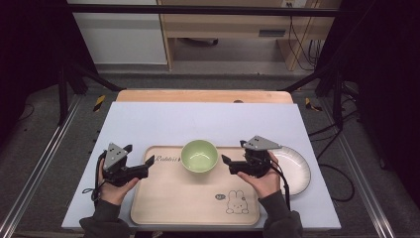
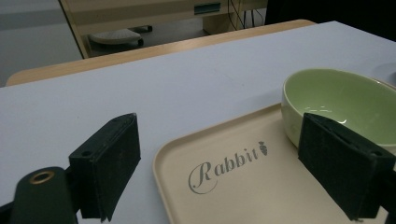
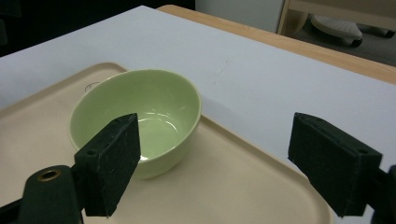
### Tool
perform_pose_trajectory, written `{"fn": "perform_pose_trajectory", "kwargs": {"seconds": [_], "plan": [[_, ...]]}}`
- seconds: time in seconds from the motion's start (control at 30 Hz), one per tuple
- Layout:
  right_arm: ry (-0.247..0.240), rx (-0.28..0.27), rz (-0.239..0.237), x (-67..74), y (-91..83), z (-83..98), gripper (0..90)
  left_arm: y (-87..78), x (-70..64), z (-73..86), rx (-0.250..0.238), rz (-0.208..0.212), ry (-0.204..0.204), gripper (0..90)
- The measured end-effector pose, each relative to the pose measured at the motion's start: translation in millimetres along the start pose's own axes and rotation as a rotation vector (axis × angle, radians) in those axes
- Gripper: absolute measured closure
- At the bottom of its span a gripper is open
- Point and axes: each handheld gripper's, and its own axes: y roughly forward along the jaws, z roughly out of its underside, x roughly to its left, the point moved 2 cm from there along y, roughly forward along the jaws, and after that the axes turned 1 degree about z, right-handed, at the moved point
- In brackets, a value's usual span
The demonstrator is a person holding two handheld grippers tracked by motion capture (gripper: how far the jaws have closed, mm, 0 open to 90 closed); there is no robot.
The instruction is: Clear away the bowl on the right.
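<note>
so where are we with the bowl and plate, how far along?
Done: the bowl sits upright and empty at the far edge of the tray. In hand: nothing. The right gripper is beside the bowl with jaws wide and nothing between them; the left gripper is open over the tray's left edge. Left, probably: the plate lies off the tray, on the table at the right.

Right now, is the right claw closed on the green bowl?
No: in the right gripper view the right claw stands wide open, and the green bowl sits free on the tray ahead of its jaws.
</note>
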Motion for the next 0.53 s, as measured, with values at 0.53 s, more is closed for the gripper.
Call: {"fn": "perform_pose_trajectory", "kwargs": {"seconds": [0.53], "plan": [[0.014, -0.025, 0.036, -15.9, -32.2, 29.4, 17.7, 1.6, 3.8, 7.7, 0.037, 0.008, 0.002, 15.2]]}}
